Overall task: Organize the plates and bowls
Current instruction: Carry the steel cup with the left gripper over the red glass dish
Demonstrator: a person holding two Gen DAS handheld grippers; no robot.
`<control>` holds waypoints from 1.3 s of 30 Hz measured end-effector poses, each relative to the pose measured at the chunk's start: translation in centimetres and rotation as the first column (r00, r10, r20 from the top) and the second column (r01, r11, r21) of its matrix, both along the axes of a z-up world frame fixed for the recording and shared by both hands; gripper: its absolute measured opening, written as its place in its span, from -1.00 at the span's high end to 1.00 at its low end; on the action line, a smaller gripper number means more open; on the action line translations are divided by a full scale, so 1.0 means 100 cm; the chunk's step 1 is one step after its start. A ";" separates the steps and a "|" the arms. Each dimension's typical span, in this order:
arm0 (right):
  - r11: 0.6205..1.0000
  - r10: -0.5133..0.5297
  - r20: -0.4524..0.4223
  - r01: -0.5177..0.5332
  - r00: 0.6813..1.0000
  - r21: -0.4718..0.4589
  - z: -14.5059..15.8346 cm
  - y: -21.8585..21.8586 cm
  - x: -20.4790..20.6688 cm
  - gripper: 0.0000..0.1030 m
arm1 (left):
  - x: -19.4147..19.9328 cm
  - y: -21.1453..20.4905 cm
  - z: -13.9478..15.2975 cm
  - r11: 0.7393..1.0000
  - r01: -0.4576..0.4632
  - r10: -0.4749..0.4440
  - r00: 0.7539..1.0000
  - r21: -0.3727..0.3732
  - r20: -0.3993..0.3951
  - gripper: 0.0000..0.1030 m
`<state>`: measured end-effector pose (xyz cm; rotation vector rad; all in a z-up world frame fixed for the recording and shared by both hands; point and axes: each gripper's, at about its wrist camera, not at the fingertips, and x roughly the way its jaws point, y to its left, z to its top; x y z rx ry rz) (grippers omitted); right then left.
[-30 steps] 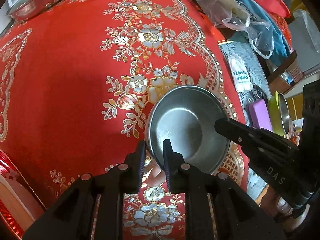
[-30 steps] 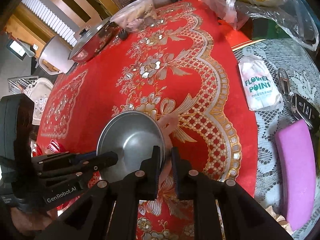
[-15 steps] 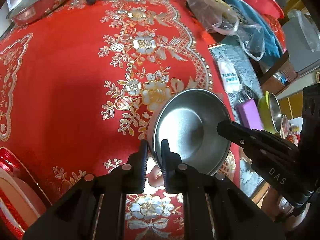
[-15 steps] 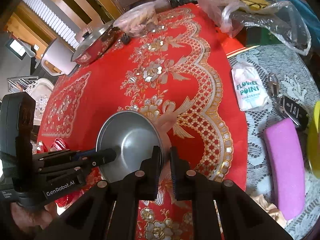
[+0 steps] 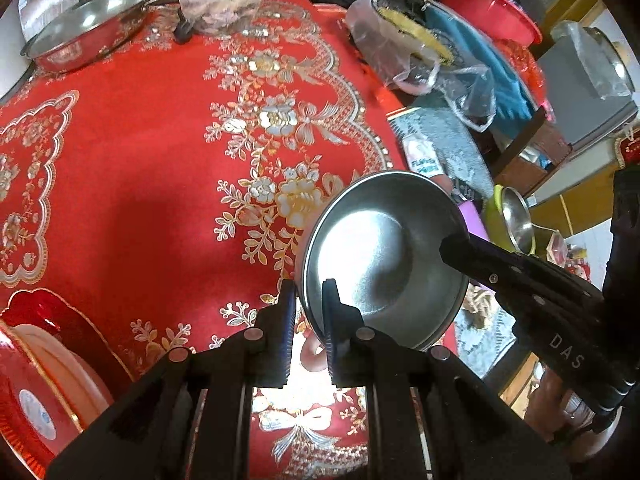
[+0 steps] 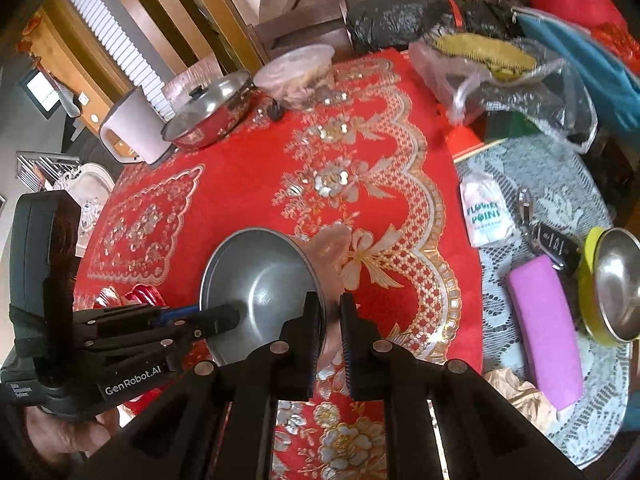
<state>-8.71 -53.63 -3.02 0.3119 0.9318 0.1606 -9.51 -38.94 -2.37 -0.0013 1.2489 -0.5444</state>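
The left gripper (image 5: 307, 308) and right gripper (image 6: 330, 314) are each clamping opposite rims of the steel bowl (image 5: 384, 256), now tilting steeper and riding higher above the red cloth (image 5: 140, 168) than a second ago. Farther off, newly entering view, a green bowl (image 6: 612, 284) is sitting right; a lidded pan (image 5: 88, 24) is lying at the far edge.

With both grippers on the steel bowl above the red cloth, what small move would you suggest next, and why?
Probably carry the bowl a little to the right, toward the green-rimmed bowl, keeping both grips. The left gripper and right gripper each pinch the rim on opposite sides, the bowl looks tilted and clear of the cloth, and that other bowl seems a likely place to stack it.
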 end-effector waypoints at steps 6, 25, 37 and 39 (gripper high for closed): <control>1.000 -0.007 0.058 0.009 0.998 -0.029 0.037 0.018 -0.013 0.80 | -0.003 0.019 0.031 0.999 0.011 -0.009 0.999 -0.050 0.045 0.80; 0.992 0.124 0.169 -0.122 0.978 -0.024 0.110 0.138 -0.039 0.79 | -0.026 0.159 0.101 0.985 -0.052 0.071 0.991 -0.166 0.113 0.79; 0.959 0.276 0.104 -0.281 0.955 0.030 0.084 0.235 -0.040 0.78 | -0.045 0.253 0.079 0.985 -0.133 0.141 0.987 -0.107 0.071 0.79; 0.954 0.292 0.075 -0.296 0.953 0.044 0.072 0.246 -0.040 0.77 | -0.050 0.261 0.066 0.985 -0.148 0.153 0.987 -0.088 0.051 0.79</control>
